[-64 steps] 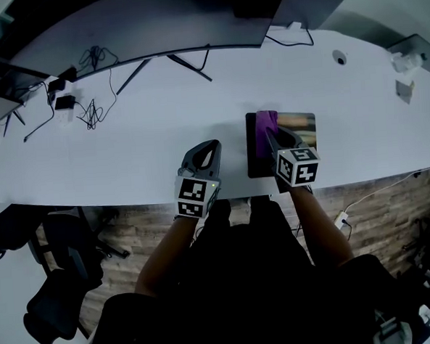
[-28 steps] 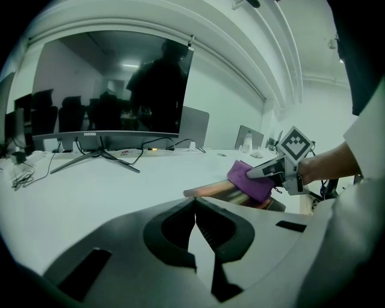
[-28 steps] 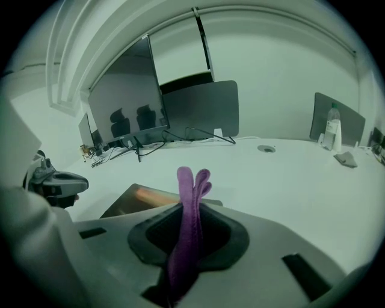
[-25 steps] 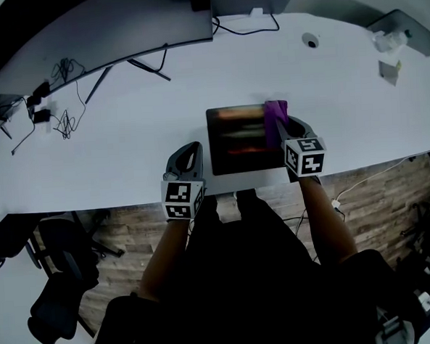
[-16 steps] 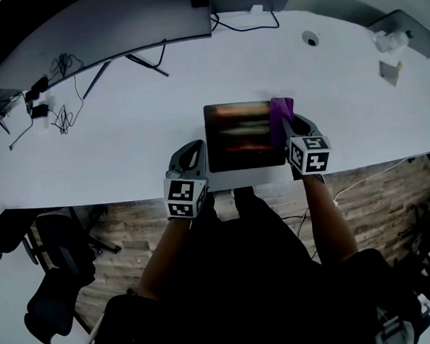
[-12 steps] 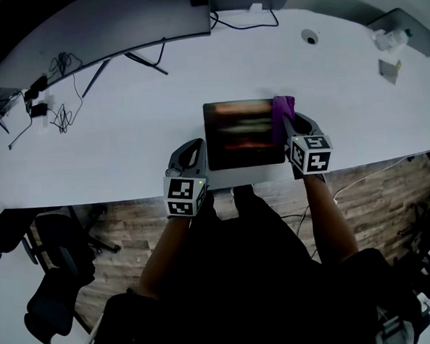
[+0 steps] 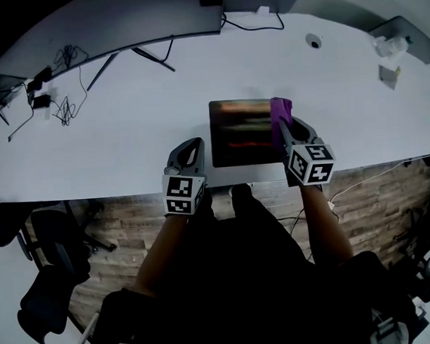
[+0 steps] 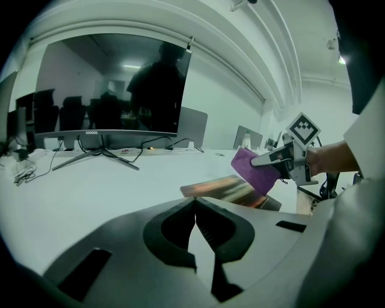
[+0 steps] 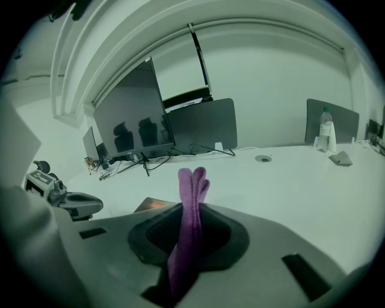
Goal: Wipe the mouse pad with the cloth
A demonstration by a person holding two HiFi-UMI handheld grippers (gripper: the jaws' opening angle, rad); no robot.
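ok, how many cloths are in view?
1. The purple cloth is clamped in the right gripper, at the right edge of the mouse pad. No other shows on the desk; one could lie out of sight.

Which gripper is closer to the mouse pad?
Right. The right gripper, shut on the cloth, is over the mouse pad at its right edge; the left gripper sits apart, off its near-left corner.
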